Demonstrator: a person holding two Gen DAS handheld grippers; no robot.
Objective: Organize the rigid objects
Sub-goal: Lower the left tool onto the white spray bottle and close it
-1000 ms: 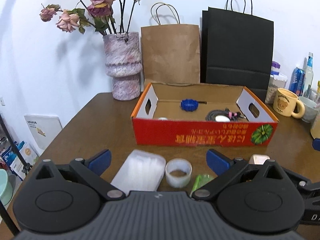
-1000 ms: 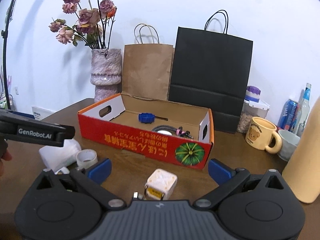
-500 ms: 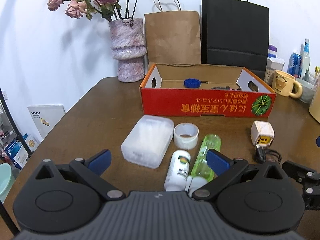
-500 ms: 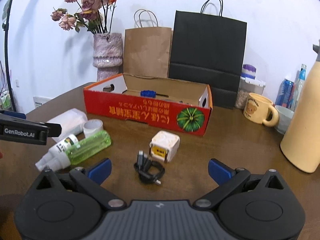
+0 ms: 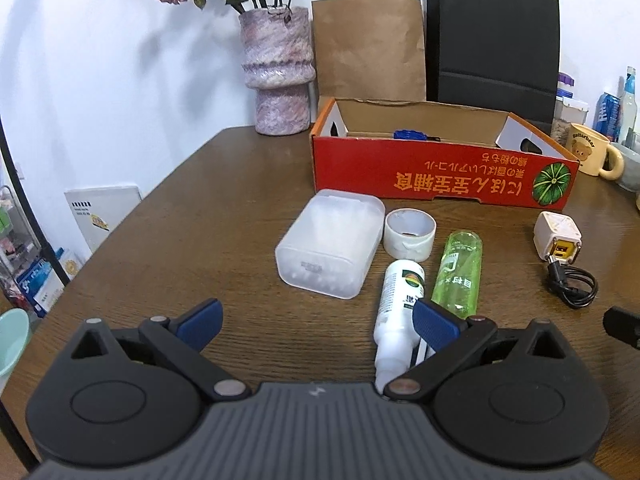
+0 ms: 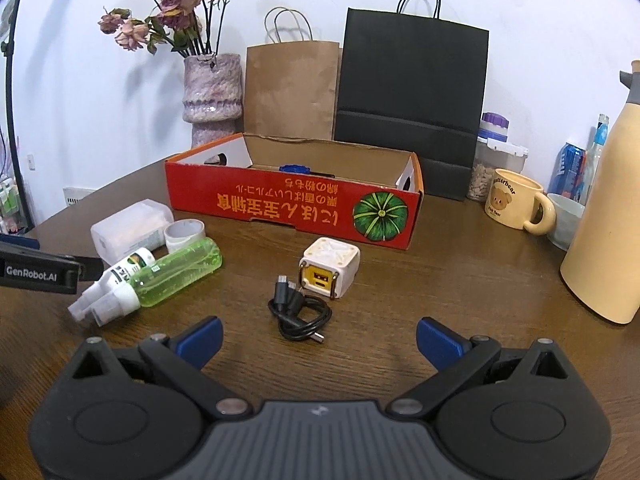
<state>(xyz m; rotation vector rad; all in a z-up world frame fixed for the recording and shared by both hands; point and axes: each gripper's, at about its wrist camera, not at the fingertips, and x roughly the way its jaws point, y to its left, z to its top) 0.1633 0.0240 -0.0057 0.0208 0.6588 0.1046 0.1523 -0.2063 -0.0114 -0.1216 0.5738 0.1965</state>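
- left gripper [image 5: 316,326] gapes wide, empty, above the table [image 5: 200,240]
- clear case [image 5: 330,248], tape roll [image 5: 409,232], white bottle [image 5: 398,304], green bottle [image 5: 460,276]
- charger cube [image 6: 329,266] beside black cable [image 6: 298,314]
- red box [image 6: 294,204] holds something blue, possibly a cap
- right gripper [image 6: 318,340] wide open, empty

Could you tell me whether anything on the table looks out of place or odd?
Both bottles lie on their sides: the green bottle and the white bottle, touching each other. The red box has its print upside down. Nothing looks spilled or broken.
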